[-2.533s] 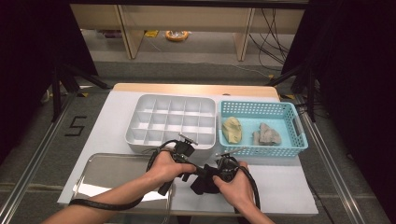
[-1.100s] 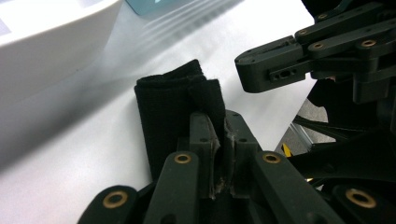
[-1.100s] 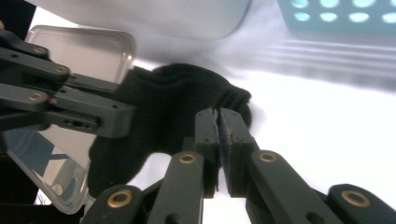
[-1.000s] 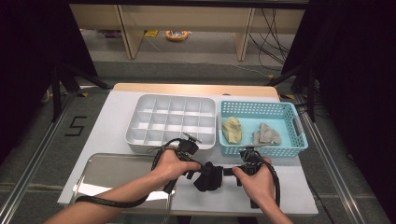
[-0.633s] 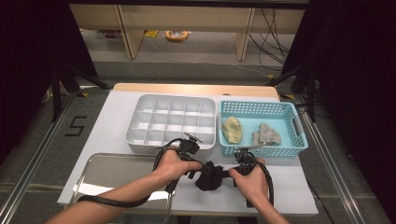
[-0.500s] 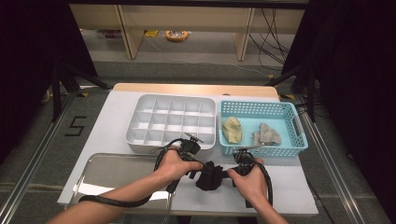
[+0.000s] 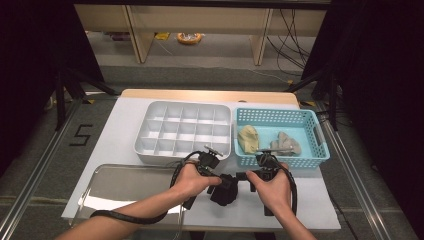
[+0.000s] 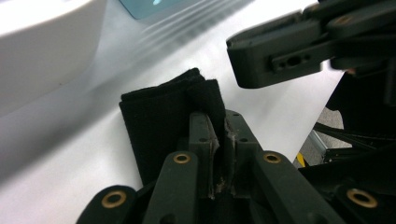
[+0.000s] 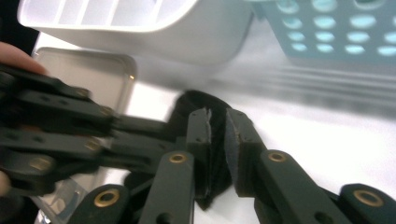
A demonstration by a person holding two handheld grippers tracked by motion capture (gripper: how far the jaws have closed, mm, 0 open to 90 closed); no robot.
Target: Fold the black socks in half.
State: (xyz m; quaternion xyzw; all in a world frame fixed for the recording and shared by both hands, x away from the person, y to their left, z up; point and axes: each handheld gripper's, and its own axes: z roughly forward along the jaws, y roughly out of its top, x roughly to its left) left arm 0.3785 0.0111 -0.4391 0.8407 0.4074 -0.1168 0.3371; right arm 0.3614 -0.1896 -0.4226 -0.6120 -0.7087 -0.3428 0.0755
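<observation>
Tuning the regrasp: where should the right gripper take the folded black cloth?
Folded black cloth: pinch its free right-hand edge, coming in level from the right. The left gripper already clamps the other end, and the thin layers stand edge-on between the right gripper's just-opening jaws.

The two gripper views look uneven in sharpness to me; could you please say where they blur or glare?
Left gripper view: the black cloth is fairly sharp, the white tray is overexposed and the table behind streaks. Right gripper view: the blue basket and table are smeared, the left gripper soft. High view: evenly lit, surroundings dark.
</observation>
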